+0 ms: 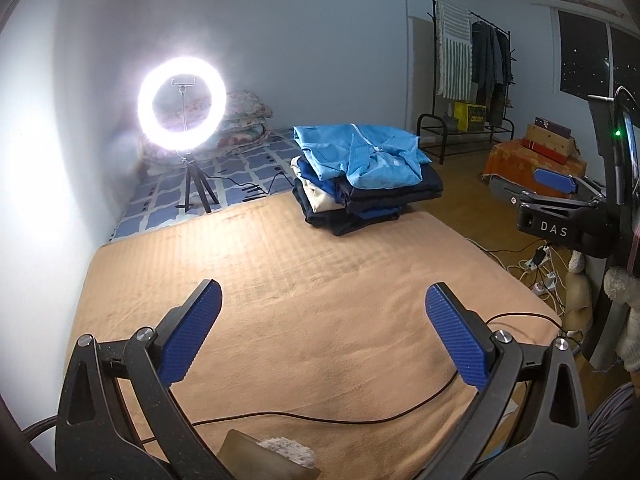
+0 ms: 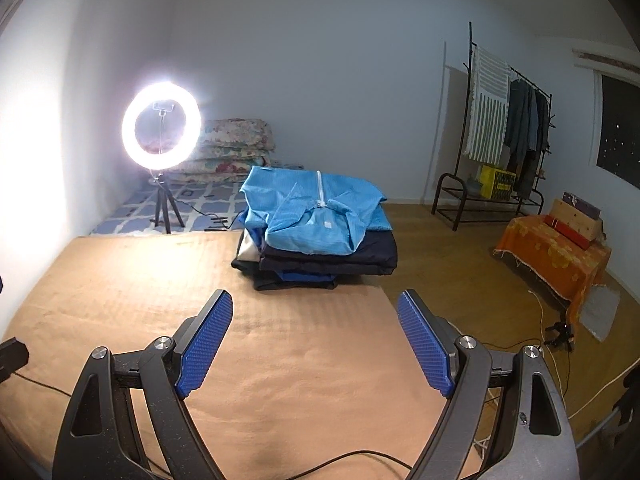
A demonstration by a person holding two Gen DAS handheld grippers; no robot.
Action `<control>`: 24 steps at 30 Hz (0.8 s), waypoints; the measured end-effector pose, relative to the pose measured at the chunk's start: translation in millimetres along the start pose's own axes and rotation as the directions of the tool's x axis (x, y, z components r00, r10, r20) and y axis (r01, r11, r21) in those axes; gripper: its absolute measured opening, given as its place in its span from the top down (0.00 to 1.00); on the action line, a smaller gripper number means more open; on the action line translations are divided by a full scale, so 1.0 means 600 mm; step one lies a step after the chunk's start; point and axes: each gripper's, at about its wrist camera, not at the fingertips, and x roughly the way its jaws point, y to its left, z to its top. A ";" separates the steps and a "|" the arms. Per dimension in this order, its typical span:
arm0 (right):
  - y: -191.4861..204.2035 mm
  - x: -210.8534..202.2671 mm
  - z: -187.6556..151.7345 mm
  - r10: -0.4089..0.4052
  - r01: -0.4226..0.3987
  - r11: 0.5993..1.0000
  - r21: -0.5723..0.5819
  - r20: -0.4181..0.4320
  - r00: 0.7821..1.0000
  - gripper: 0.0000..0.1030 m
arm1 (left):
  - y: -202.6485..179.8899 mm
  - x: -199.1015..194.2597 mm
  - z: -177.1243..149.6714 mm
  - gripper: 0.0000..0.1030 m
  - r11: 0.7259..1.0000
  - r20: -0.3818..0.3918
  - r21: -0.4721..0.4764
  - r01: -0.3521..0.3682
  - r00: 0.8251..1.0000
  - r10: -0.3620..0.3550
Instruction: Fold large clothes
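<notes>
- Over the near end of the tan blanket [image 1: 304, 280]: left gripper [image 1: 324, 332], jaws spread wide, nothing between the blue pads.
- To its right: right gripper [image 2: 316, 340], jaws likewise parted and empty; seen from the left wrist view as a black body at the right edge.
- Under both: a thin black cable [image 1: 360, 416] lying in a curve across the blanket's near part.
- Far end of the blanket, well apart from both grippers: stack of folded clothes [image 2: 316, 240], dark navy and blue pieces below, a light blue zipped garment [image 2: 316, 208] on top.
- Beyond the stack, left: lit ring light [image 2: 161, 126] on a small black tripod, standing on a blue patterned mat [image 1: 224, 176]; floral quilts [image 2: 236, 144] piled against the wall.
- Right side of room: black clothes rack [image 2: 504, 120] with hanging garments; low stand under an orange cloth [image 2: 552, 252] on wooden floor.
</notes>
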 end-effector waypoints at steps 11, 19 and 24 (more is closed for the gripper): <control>-0.002 0.002 0.003 0.013 -0.013 1.000 0.014 -0.008 1.000 0.18 | -0.001 -0.005 -0.003 0.00 1.000 0.008 0.009 0.000 1.000 0.000; 0.001 0.002 0.003 0.026 -0.026 0.999 0.018 -0.016 1.000 0.18 | -0.002 -0.007 -0.004 0.00 1.000 0.003 0.010 0.005 1.000 -0.005; 0.000 0.004 0.002 0.028 -0.027 0.999 0.023 -0.020 0.999 0.18 | -0.003 -0.008 -0.004 0.00 1.000 0.001 0.011 0.003 1.000 -0.003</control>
